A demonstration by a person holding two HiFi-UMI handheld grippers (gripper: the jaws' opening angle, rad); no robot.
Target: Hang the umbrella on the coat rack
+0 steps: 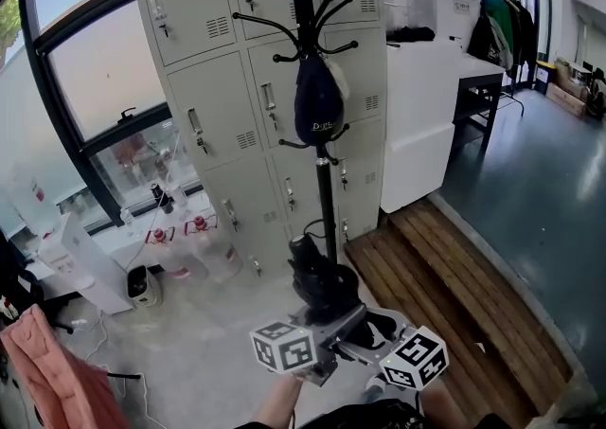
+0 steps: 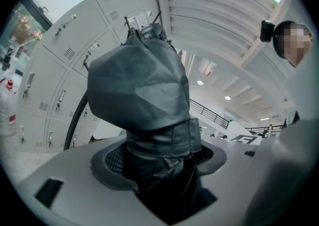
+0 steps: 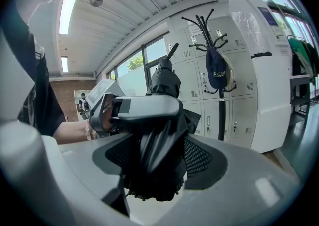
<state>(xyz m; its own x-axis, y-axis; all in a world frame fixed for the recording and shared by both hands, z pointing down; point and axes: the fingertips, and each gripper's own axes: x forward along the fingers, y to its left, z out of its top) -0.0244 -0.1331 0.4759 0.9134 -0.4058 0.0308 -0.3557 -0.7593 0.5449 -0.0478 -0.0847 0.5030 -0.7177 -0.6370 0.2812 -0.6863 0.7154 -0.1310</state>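
**Umbrella gripped in both hands, rack straight ahead and above**

Grey lockers (image 1: 208,58) fill the wall at the back, with windows off to the left of the frame and a wooden platform (image 1: 445,276) running away at the lower right. Standing in front of the lockers is the black coat rack (image 1: 325,190), its pole rising through the middle of the head view. A navy bag (image 1: 317,100) already hangs from one of its arms.

The umbrella (image 1: 322,280) is folded and sits low in the centre of the frame, in front of the foot of the pole. The left gripper (image 1: 317,328) has it from the left and the right gripper (image 1: 355,328) from the right, side by side, so neither is clearly nearer the rack. Each gripper view shows its fingers closed firmly on the bundle: the left on the grey-sleeved body, the right on the bunched black folds.

The umbrella's long axis runs up the frame, its far end tipped toward the pole. The free hooks (image 1: 346,44) are well apart from it, high in the upper centre, above the bag and at its sides. I would judge that the coming move is mostly a lift up and forward. I cannot make out a strap or loop to catch on a hook, so which end has to meet the hook is unclear.
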